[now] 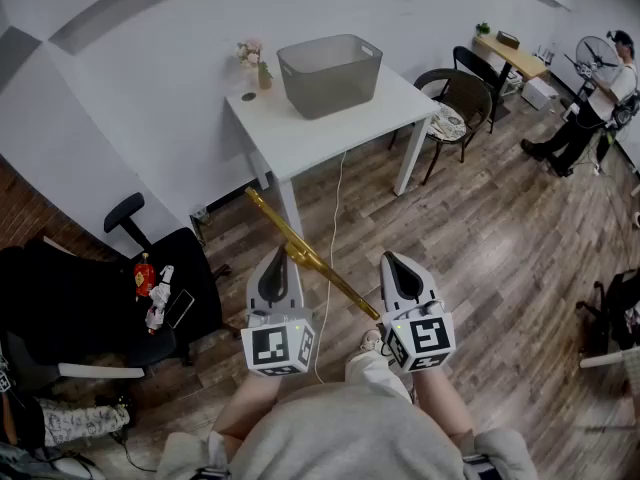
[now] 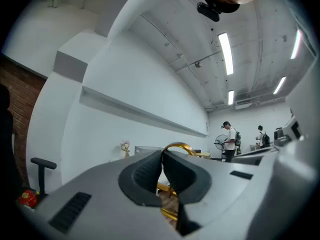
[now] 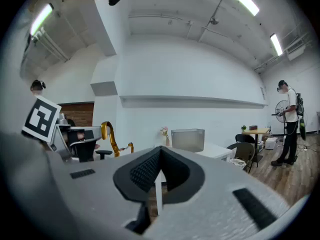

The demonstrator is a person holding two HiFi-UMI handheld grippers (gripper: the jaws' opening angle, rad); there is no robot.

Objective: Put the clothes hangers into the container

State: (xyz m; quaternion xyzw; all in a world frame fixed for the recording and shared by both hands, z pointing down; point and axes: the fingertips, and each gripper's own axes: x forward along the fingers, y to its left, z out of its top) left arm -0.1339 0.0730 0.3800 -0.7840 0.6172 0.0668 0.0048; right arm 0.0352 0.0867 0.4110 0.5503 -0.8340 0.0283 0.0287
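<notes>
Pinching gold hanger [image 1: 335,278], left gripper [image 1: 277,254]

No words, numbers or brand names can be read anywhere. The marker cube [image 1: 278,348] on the left claw [image 1: 276,256] and its twin [image 1: 425,338] on the right claw [image 1: 391,260] carry only black-and-white square code patterns, not letters. The label of the red bottle [image 1: 145,276] on the black office chair [image 1: 195,268] is too small to read.
</notes>
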